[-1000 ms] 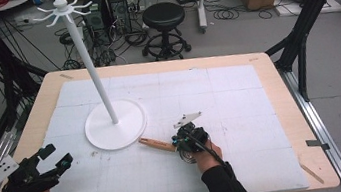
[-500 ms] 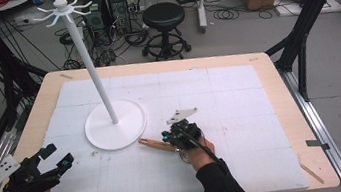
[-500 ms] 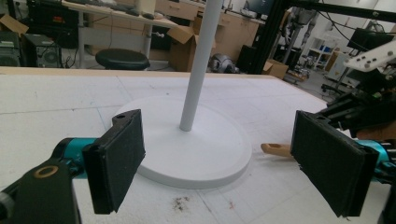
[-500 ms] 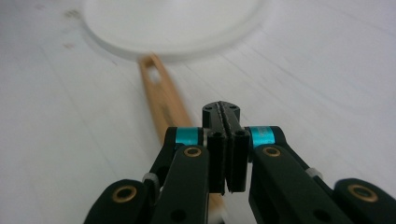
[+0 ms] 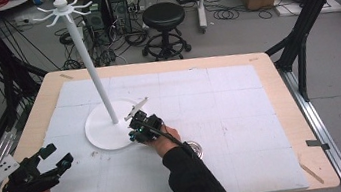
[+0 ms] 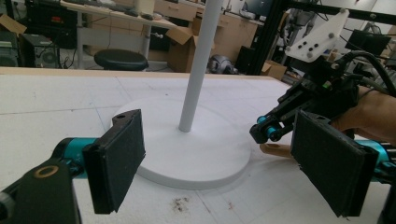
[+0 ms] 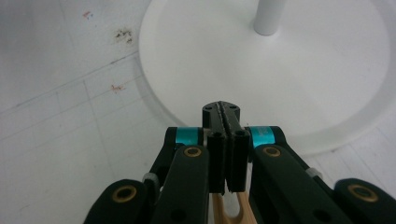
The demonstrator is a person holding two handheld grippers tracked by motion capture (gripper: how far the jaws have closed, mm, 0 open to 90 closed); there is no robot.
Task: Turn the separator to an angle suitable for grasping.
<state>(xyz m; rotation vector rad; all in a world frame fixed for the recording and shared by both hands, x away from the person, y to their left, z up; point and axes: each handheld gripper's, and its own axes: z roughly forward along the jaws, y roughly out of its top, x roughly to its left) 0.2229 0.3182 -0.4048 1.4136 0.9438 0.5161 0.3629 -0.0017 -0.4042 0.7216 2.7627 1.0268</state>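
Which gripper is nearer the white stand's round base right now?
Right. The right gripper hangs over the near-right edge of the stand's round base, shut on a wooden piece. The left gripper sits well off toward the table's near-left corner, open.

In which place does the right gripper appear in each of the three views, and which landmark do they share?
High view: right gripper at the centre, at the near right edge of the white round base.
Left gripper view: upper right, beside the base, above a wooden handle.
Right gripper view: bottom centre, jaws pressed together, pointing at the base.
Shared landmark: the white round base.
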